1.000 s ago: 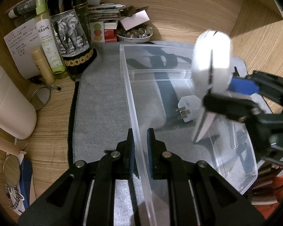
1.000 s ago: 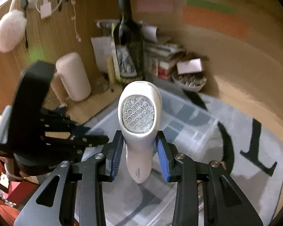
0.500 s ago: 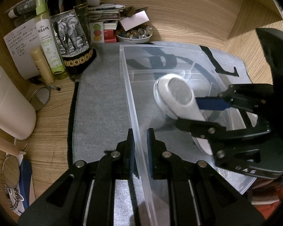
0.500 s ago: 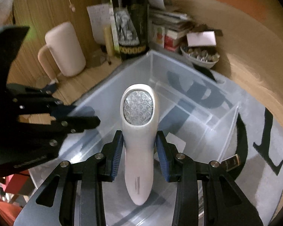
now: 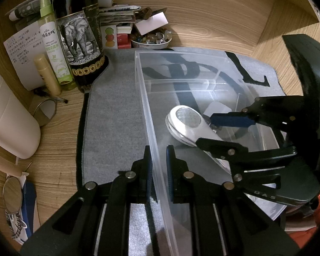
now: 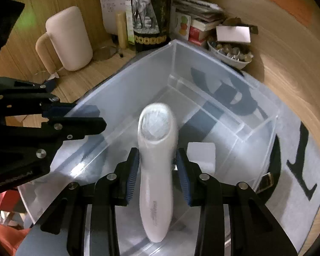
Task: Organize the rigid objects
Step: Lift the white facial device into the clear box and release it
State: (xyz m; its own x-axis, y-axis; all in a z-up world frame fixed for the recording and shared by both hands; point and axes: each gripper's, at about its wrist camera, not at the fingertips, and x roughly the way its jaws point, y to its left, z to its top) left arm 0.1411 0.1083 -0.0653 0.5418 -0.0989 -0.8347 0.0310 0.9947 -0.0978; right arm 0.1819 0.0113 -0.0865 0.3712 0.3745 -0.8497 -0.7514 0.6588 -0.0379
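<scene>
A clear plastic bin (image 5: 170, 55) (image 6: 213, 59) stands on a grey mat. My left gripper (image 5: 159, 166) is shut on the bin's near left wall. A white handheld device (image 5: 187, 123) (image 6: 156, 155) with a round mesh head lies low inside the bin, slightly blurred. My right gripper (image 6: 157, 175) (image 5: 221, 132) straddles its handle with the jaws parted, a small gap showing on each side. A white plug adapter (image 6: 201, 156) (image 5: 216, 109) lies on the bin floor right of the device.
Behind the bin stand an elephant-label bottle (image 5: 79, 36), a green spray bottle (image 5: 55, 49), a bowl of stones (image 5: 151, 40) and stacked books. A cream mug (image 6: 68, 38) and a round mirror (image 5: 44, 112) sit left. A small black-and-gold object (image 6: 266, 180) lies outside the bin's right wall.
My right gripper has lowered the white device from above the bin down into it, and its jaws have widened around the handle. My left gripper has stayed on the bin wall.
</scene>
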